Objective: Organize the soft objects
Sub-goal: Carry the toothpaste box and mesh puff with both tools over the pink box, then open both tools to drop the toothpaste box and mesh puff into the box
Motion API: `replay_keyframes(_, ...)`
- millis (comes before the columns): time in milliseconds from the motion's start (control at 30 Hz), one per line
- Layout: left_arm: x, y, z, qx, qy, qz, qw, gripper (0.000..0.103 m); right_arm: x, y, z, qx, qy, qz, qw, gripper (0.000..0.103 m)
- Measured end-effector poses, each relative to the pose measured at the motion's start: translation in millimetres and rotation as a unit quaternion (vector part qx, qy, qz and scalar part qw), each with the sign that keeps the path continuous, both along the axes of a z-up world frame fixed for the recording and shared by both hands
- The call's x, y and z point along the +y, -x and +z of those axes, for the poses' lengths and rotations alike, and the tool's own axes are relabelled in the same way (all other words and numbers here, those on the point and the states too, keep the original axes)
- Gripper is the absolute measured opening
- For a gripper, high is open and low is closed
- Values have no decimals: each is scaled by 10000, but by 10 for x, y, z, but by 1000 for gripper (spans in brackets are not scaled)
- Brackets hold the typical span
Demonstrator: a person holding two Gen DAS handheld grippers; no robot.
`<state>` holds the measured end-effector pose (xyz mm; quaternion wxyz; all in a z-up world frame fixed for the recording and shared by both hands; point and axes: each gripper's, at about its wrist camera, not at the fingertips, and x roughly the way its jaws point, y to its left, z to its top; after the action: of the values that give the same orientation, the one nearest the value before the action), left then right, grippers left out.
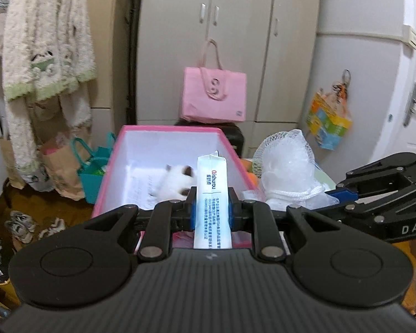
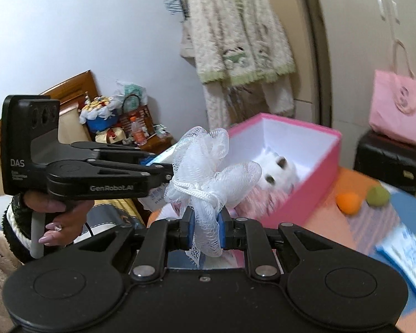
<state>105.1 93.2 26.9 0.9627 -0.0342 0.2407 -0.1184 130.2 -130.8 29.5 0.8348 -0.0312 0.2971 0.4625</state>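
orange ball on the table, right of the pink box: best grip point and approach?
Grip the orange ball across its middle, coming from above. It is round and sits on the flat table, so any width works. Set the jaws to straddle it clear of the green ball close beside it, on the side away from the pink box.

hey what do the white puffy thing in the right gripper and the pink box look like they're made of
White puffy bath ball: looks like gathered nylon or plastic netting, from its open, see-through mesh and a knotted cord. Pink rectangular box with white inside: probably matte paper-covered cardboard, judging by thin stiff walls, crisp edges and no shine.
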Motion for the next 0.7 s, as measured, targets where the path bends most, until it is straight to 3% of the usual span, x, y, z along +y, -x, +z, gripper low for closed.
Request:
replay_keyframes(200, 206, -297, -5, 54, -19, 175, 9998, 18, 306, -333, 21, 37, 79, -25, 10000, 21)
replay_keyframes(400, 357, -666, -85, 244, -270, 429, 9984, 18, 494, -749, -33, 16, 272, -580, 9979, 21)
replay_keyframes(533, 353, -849, -196, 366, -580, 490, 9964, 18, 547, -903, -156, 460, 388, -456, 9971, 21)
replay_keyframes(700, 376, -1088, -346, 635, -705, 514, 9942, 18, 740, -1035, -297, 637, 721, -401, 9946, 21)
